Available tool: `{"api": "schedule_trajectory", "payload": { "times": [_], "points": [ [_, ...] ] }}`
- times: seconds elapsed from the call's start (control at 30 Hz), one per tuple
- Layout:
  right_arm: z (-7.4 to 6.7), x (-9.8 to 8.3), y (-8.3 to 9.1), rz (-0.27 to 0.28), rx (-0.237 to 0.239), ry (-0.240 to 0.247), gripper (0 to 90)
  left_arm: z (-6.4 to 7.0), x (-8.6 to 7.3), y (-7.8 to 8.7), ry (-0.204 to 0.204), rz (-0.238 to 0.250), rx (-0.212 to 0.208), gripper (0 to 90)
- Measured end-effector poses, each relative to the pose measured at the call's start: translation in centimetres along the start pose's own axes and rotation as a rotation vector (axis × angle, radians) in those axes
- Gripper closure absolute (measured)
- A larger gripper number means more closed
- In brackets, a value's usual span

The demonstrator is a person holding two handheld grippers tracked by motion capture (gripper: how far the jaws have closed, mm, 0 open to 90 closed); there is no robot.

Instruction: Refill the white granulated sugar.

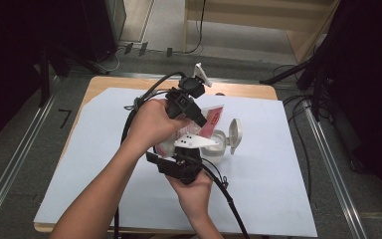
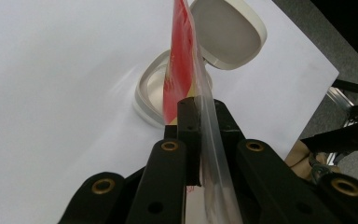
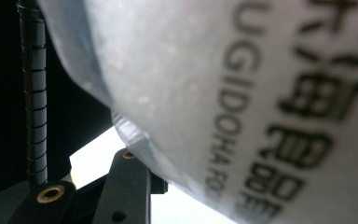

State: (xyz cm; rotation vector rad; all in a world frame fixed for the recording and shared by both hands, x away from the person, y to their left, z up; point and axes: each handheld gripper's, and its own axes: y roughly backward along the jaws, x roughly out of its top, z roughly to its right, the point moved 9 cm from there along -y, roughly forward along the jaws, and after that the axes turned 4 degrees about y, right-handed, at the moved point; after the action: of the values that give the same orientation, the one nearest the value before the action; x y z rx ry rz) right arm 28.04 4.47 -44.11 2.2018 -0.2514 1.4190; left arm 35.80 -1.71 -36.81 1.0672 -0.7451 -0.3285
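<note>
left tool [image 1: 199, 119] clamped tight, angled downward, right tool [image 1: 186, 149] below it, jaws partly closed

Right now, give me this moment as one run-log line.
left hand-held gripper: shut on red-and-clear plastic pouch | right hand-held gripper: at pouch, grip unclear | white flip-lid container: open, under pouch

Black fingers [image 2: 189, 126] with brass rivets, trailing cables

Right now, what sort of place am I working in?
Probably a lab or recording workspace, not a home: a wooden table under a white sheet, metal floor rails, loose cables and dark curtains around it.
</note>
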Motion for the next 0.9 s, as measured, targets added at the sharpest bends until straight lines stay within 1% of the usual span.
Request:
{"api": "schedule_trajectory", "payload": {
  "times": [0.1,0.4,0.57,0.6,0.63,0.67,0.9],
  "points": [
    [-0.01,-0.04,-0.06,-0.001,-0.002,0.002,65.2,-0.04,-0.04,-0.05,-0.001,-0.009,-0.001,86.0],
    [0.01,-0.05,-0.01,0.001,-0.011,0.007,65.5,0.07,0.02,-0.04,-0.001,-0.001,0.0,85.9],
    [0.05,0.04,0.1,0.006,-0.021,0.015,65.9,0.08,0.1,0.05,-0.014,-0.009,-0.004,85.8],
    [0.05,0.02,0.13,0.003,-0.028,0.017,66.2,0.2,0.18,-0.09,0.001,-0.004,-0.008,85.9],
    [0.08,-0.03,0.16,0.0,-0.036,0.026,66.3,0.21,0.2,-0.13,0.002,-0.006,-0.009,85.7],
    [0.09,-0.03,0.16,0.002,-0.035,0.024,66.3,0.2,0.2,-0.11,-0.005,-0.016,-0.009,85.8],
    [0.18,0.01,0.43,0.011,-0.034,0.018,66.4,0.54,0.31,-0.13,-0.019,-0.023,-0.007,85.4]
  ]
}}
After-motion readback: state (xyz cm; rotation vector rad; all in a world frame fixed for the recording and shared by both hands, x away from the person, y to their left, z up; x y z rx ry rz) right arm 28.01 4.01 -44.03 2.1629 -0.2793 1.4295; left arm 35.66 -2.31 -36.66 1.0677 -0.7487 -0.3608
